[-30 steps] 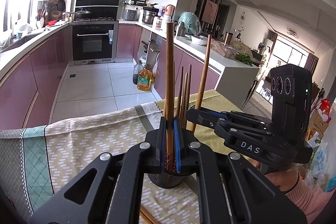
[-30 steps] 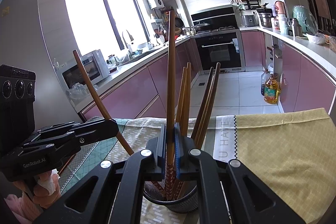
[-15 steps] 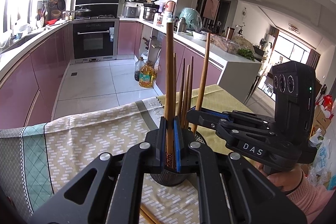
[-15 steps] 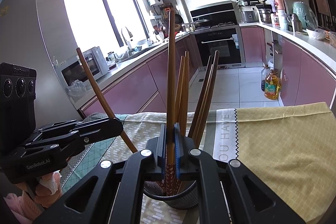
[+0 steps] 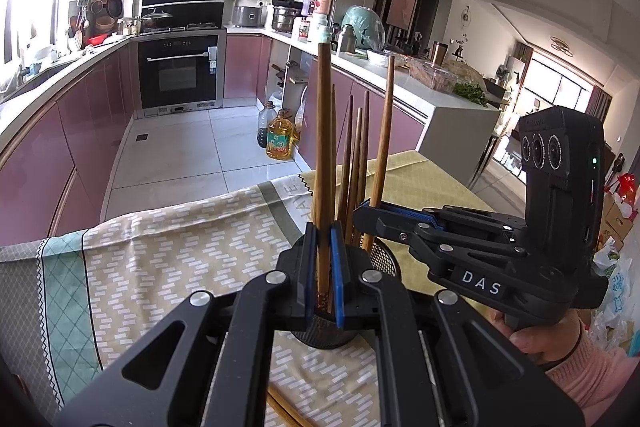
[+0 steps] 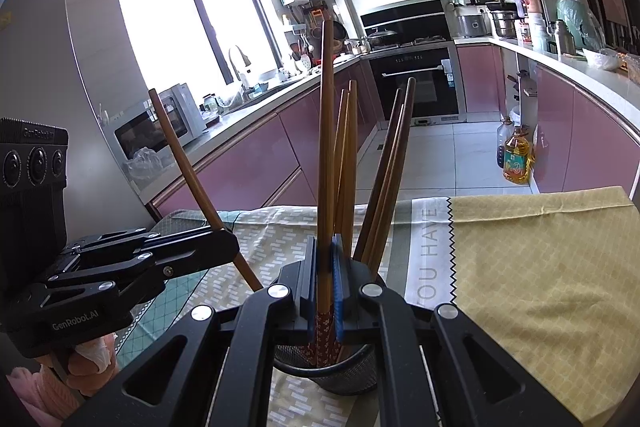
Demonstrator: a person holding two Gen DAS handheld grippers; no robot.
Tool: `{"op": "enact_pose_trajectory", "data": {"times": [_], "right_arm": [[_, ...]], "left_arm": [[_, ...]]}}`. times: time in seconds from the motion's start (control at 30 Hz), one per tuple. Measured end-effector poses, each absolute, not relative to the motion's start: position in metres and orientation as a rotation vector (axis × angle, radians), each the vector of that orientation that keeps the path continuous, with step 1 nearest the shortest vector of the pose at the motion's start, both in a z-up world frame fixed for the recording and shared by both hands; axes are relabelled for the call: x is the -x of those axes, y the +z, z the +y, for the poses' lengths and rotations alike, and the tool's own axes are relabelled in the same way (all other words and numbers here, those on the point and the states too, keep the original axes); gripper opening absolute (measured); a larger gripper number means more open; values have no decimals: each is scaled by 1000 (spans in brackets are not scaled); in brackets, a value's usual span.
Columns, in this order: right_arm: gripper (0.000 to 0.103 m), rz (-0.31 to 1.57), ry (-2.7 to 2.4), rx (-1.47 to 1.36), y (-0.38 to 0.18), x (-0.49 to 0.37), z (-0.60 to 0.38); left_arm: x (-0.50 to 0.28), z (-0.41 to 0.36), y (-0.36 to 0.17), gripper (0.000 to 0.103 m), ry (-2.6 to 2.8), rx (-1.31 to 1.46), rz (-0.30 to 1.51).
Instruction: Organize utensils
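1. Gripping one chopstick each, both grippers hang over the black mesh holder (image 6: pixel 344 373), which stands on the patterned tablecloth (image 5: pixel 168 267) of the table.
2. The left gripper (image 5: pixel 325 275) pinches a brown chopstick (image 5: pixel 323 155) between its blue pads (image 5: pixel 339 279). The stick stands nearly upright, its patterned lower end down inside the holder's rim.
3. The right gripper (image 6: pixel 325 291) is closed in the same way on its own chopstick (image 6: pixel 326 155), whose red-patterned tip reaches into the holder's mouth.
4. Compared with a second ago, both sticks sit lower between the pads: more of each patterned end has slid below the fingers and into the holder, while the grip on each has stayed narrow.
5. In the left wrist view the right gripper (image 5: pixel 366 213) reaches in from the right, its stick (image 5: pixel 382 143) leaning slightly; it has drifted a little lower and closer to the holder than before.
6. In the right wrist view the left gripper (image 6: pixel 230 247) comes in from the left with its stick (image 6: pixel 192 179) slanting toward the holder, much as it did earlier.
7. Several other chopsticks (image 6: pixel 386 179) already stand in the holder, fanning toward the far edge of the table.
8. Two loose chopsticks (image 5: pixel 282 409) lie on the cloth near the table's near edge.
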State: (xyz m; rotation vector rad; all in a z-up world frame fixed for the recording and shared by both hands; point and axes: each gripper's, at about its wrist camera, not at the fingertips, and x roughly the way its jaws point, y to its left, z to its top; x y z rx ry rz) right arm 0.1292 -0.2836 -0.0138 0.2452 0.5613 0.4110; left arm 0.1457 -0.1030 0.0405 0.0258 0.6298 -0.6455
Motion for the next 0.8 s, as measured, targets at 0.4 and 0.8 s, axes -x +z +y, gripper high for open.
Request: {"op": "enact_pose_trajectory", "data": {"times": [0.4,0.8], "right_arm": [[6,577,410,-251,-21,-130,-284],[6,593,410,-260,-27,-132,-286]], "left_arm": [[-150,-109,32,8,-643,-39,652],[-153,-113,25,8,-639,-44,665]]}}
